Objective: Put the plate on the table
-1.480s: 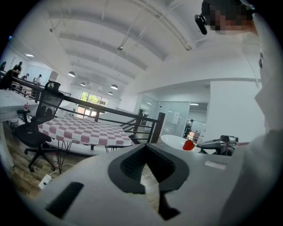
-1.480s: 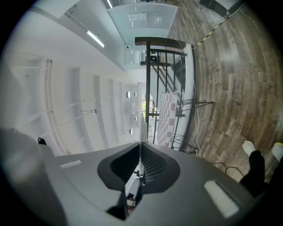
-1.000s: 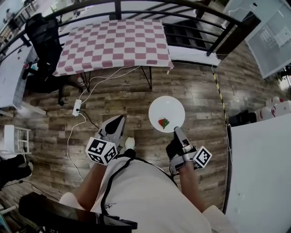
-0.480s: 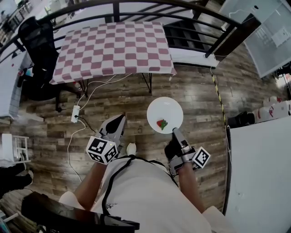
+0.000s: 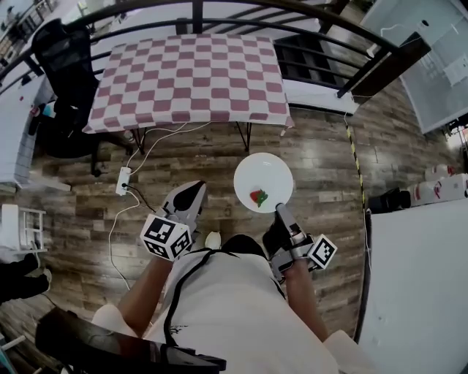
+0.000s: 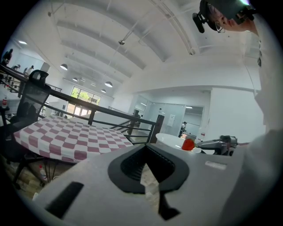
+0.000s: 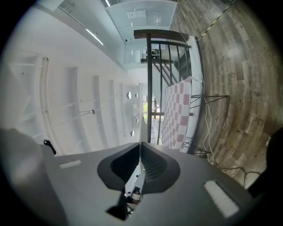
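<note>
A white round plate (image 5: 263, 175) with a small red and green piece (image 5: 259, 196) on it hangs level over the wooden floor, short of the table. My right gripper (image 5: 280, 210) is shut on its near rim. In the right gripper view the plate (image 7: 140, 132) shows edge-on as a thin white line between the closed jaws of that gripper (image 7: 140, 145). The table (image 5: 190, 73) has a red and white checked cloth and stands ahead. My left gripper (image 5: 194, 191) is shut and holds nothing, left of the plate. The left gripper view shows that gripper (image 6: 148, 152), the table (image 6: 66, 137) and the plate (image 6: 172, 140).
A black railing (image 5: 219, 11) runs behind the table. A black office chair (image 5: 66, 55) stands at its left. A power strip with white cables (image 5: 122, 179) lies on the floor by the table legs. A white surface (image 5: 417, 277) fills the right side.
Both grippers and the plate have moved forward toward the checked table, which now sits nearer and lower in the head view. The grip on the plate is unchanged.
</note>
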Demonstrator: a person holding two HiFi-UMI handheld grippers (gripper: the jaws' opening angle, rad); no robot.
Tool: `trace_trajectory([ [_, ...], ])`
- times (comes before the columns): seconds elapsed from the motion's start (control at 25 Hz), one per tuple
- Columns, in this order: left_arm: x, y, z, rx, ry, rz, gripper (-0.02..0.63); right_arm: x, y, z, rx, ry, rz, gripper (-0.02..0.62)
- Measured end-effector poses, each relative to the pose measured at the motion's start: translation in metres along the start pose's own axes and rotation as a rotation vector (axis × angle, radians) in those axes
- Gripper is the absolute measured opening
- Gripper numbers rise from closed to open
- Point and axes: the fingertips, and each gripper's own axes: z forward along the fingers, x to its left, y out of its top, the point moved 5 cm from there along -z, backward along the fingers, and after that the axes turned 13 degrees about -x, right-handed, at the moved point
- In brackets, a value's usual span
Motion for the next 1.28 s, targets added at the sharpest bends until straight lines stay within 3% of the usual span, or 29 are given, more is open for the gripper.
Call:
trace_trajectory([
  [0.6,0.031,-0.007,0.021,0.027,0.090,-0.012,0.005,-0.010,0.016,0.058,0.072,0.000,0.009,0.020],
  [1.0,0.039,-0.004,0.107,0.024,0.086,0.004,0.005,-0.019,0.074,0.120,0.109,-0.008,0.015,0.020],
  [1.28,0.047,0.011,0.163,-0.023,0.149,0.032,0.006,-0.019,0.106,0.180,0.200,0.016,0.034,0.020],
])
